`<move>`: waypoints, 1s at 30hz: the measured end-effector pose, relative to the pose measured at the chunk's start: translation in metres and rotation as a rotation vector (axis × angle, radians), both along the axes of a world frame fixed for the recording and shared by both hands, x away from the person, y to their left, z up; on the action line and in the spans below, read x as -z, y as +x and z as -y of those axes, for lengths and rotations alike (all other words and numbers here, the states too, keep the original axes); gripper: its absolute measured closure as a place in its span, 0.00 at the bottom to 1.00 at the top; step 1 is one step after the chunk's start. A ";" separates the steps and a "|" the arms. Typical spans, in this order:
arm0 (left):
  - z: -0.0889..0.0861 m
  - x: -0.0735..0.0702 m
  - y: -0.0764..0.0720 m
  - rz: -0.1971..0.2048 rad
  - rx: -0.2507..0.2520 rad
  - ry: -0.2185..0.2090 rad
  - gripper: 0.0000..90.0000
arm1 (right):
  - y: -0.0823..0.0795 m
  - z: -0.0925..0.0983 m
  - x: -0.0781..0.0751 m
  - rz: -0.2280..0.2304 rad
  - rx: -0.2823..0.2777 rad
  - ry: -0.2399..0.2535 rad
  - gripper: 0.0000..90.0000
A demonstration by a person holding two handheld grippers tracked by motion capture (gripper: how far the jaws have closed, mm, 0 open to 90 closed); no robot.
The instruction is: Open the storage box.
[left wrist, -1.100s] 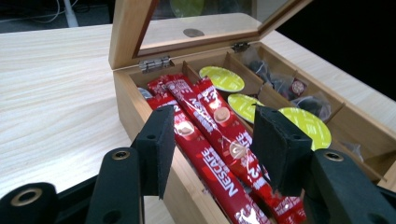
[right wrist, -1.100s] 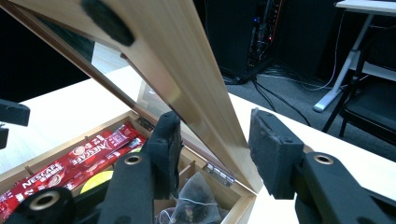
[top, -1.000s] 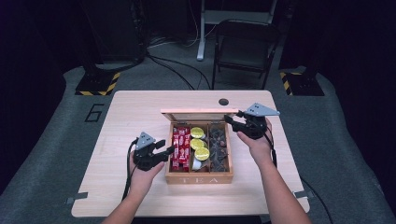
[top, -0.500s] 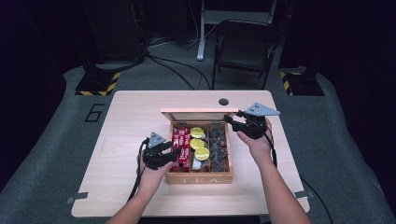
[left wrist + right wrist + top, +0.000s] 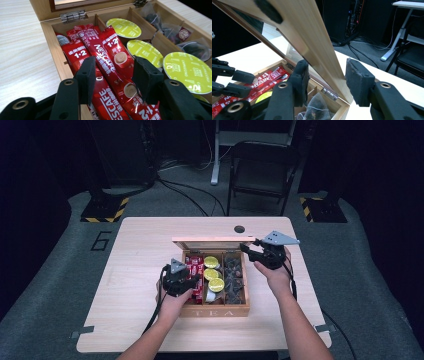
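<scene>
Your right tongs [image 5: 256, 251] clamp the lid [image 5: 312, 42] open while left tongs [image 5: 113, 75], just closing, straddle unpinched red sachets [image 5: 105, 60]; next, lower and pinch one.

Light wood tabletop [image 5: 140, 270], pale grain, rectangular, rounded corners. Small dark round hole [image 5: 239, 229] in its far edge area, right of centre. One thing lies directly on it: wooden tea box [image 5: 215, 310], near-right of centre, front wall lettered TEA, lid [image 5: 210, 241] raised at the far side. Left half of the tabletop bare, so is the far strip. Small grey brackets at the near-left [image 5: 75, 334] and near-right [image 5: 324, 327] edges. Tabletop stands on grey carpeted floor [image 5: 45, 285], with a "6" marked on the floor [image 5: 101, 240] just off the far-left corner.
</scene>
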State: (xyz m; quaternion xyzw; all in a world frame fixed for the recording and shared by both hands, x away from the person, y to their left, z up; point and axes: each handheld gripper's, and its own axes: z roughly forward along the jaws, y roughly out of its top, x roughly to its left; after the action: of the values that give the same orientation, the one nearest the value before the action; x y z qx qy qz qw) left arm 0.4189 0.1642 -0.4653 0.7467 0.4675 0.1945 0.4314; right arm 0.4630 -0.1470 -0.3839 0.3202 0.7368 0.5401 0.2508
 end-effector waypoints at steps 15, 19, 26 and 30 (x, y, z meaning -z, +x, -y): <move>0.004 0.000 0.004 -0.019 0.020 0.078 0.82 | -0.001 0.000 0.000 -0.006 0.006 0.001 0.60; 0.006 0.000 0.003 -0.012 0.027 0.095 0.87 | -0.001 0.000 0.000 -0.004 0.006 0.001 0.60; 0.006 -0.001 0.001 0.001 0.018 0.091 0.95 | -0.001 0.000 0.000 -0.007 0.006 0.001 0.60; 0.005 -0.002 0.001 0.010 0.015 0.088 0.96 | -0.001 0.000 0.000 -0.007 0.006 -0.001 0.60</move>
State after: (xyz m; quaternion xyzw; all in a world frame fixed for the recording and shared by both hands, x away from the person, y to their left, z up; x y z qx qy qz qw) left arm 0.4195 0.1587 -0.4629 0.7675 0.4506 0.2152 0.4020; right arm 0.4621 -0.1466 -0.3836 0.3240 0.7369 0.5381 0.2499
